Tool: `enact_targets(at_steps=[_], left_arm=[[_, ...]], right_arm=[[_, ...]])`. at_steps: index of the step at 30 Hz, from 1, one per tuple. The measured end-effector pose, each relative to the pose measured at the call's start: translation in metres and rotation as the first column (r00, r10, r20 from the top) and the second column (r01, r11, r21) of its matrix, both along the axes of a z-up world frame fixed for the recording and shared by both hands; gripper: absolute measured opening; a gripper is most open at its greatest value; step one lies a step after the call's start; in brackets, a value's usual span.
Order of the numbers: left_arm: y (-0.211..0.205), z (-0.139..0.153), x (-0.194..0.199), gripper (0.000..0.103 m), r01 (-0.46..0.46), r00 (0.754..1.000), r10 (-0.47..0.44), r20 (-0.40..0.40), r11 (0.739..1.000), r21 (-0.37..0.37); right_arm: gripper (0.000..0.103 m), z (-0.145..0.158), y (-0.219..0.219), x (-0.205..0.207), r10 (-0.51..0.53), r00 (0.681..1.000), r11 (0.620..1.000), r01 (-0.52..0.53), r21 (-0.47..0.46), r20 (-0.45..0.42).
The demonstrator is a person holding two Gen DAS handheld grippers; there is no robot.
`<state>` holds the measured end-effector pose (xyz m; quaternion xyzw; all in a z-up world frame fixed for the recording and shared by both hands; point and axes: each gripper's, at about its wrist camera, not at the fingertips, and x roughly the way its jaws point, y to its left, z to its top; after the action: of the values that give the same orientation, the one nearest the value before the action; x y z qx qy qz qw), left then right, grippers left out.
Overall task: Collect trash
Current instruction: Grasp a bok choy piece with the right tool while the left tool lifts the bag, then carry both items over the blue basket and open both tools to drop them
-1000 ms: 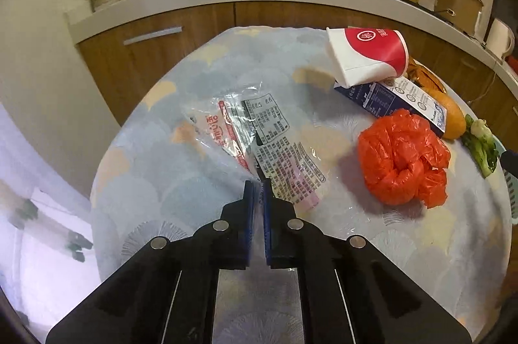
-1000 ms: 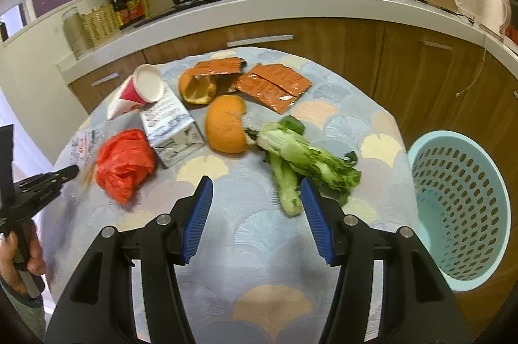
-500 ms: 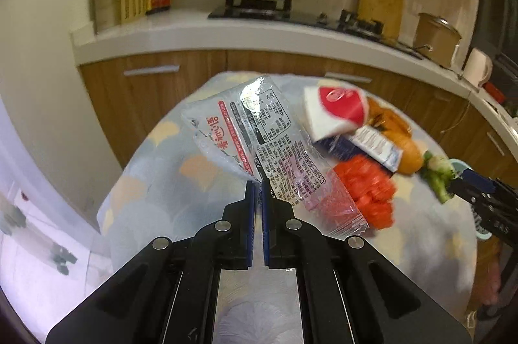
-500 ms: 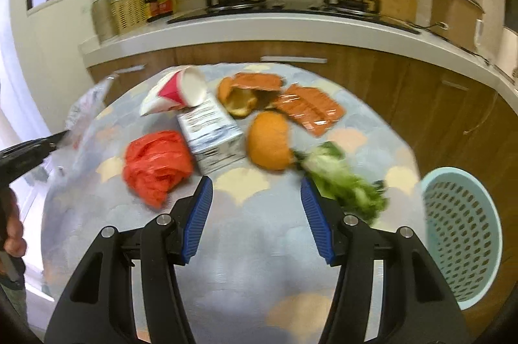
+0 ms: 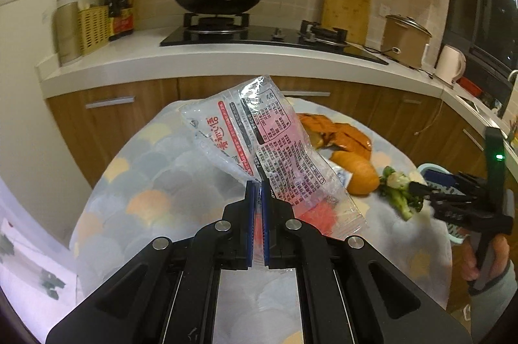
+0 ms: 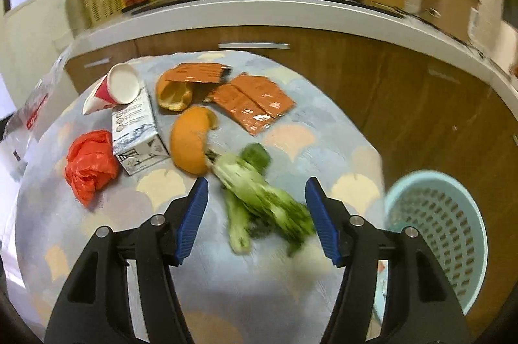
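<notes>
My left gripper [image 5: 258, 185] is shut on a clear plastic wrapper [image 5: 259, 143] with red and black print, held up above the round table [image 5: 162, 182]. The wrapper also shows at the left edge of the right wrist view [image 6: 35, 104]. My right gripper [image 6: 255, 198] is open and empty, hovering over the green vegetable scraps [image 6: 259, 195]. On the table lie an orange peel [image 6: 191, 146], a milk carton [image 6: 136, 133], a red plastic bag [image 6: 89, 164], a paper cup [image 6: 113, 88] and orange sachets [image 6: 252, 102]. A light blue trash basket [image 6: 437, 234] stands at the table's right.
A kitchen counter [image 5: 210, 59] with a wok on the stove [image 5: 217, 0], jars, a cutting board and a rice cooker [image 5: 404, 39] runs behind the table. Wooden cabinets stand below it. The right gripper and hand show at the right in the left wrist view [image 5: 469, 204].
My left gripper has lifted the wrapper off the table and swung it right. My right gripper has moved closer over the green vegetable scraps.
</notes>
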<state>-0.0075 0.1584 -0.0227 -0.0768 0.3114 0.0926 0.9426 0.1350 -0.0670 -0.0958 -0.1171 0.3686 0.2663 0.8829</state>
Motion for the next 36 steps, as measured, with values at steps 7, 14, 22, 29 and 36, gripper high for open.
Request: enact_targets(at_steps=[7, 14, 22, 29, 36], left_arm=[[-0.014, 0.003, 0.010, 0.002, 0.038, 0.999, -0.038, 0.004, 0.999, 0.010], [-0.031, 0.002, 0.021, 0.002, 0.086, 0.996, -0.085, -0.004, 0.996, 0.012], [-0.062, 0.007, 0.035, 0.002, 0.160, 0.987, -0.160, 0.003, 0.987, 0.022], [-0.115, 0.014, 0.060, 0.002, 0.285, 0.958, -0.285, 0.022, 0.958, 0.034], [-0.189, 0.014, 0.090, 0.002, 0.431, 0.901, -0.432, 0.033, 0.902, 0.036]], right_arm=[[0.046, -0.021, 0.009, 0.014, 0.018, 0.999, 0.997, -0.020, -0.068, -0.031], [0.024, 0.000, -0.012, 0.004, 0.020, 1.000, 0.998, -0.019, 0.054, -0.019], [0.021, 0.027, -0.039, -0.006, -0.034, 0.999, 0.993, 0.029, 0.116, 0.035], [0.021, 0.059, -0.097, -0.016, -0.145, 0.984, 0.977, 0.127, 0.169, 0.104], [0.021, 0.065, -0.171, -0.010, -0.286, 0.952, 0.947, 0.264, 0.182, 0.108]])
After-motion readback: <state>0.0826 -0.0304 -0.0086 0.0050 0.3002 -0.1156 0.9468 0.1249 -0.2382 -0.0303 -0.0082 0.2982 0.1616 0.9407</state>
